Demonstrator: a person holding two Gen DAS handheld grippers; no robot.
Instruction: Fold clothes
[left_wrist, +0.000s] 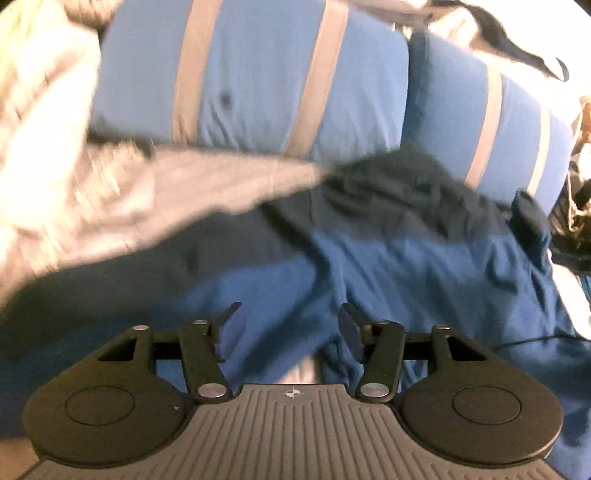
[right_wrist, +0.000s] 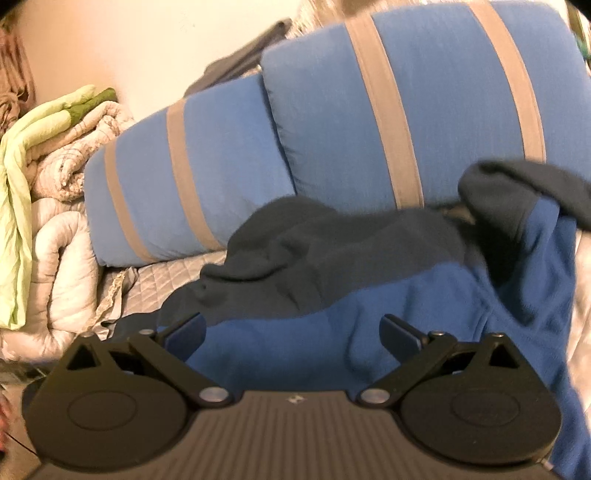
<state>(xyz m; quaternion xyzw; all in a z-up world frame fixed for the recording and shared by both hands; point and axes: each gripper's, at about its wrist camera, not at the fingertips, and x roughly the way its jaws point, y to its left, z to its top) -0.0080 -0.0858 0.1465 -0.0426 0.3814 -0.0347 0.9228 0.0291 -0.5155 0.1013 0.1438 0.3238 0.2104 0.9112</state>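
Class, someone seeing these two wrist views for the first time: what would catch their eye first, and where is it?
The two blue pillows with tan stripes fill the back of both views. In front of them lies a crumpled blue and navy garment, spread under both open grippers, left gripper and right gripper. At the far left of the right wrist view, pale quilts topped with green bedding are piled.

Before you: bed with grey quilted cover. On it: blue and navy garment, crumpled; two blue pillows with tan stripes; bundled pale comforters at one side.
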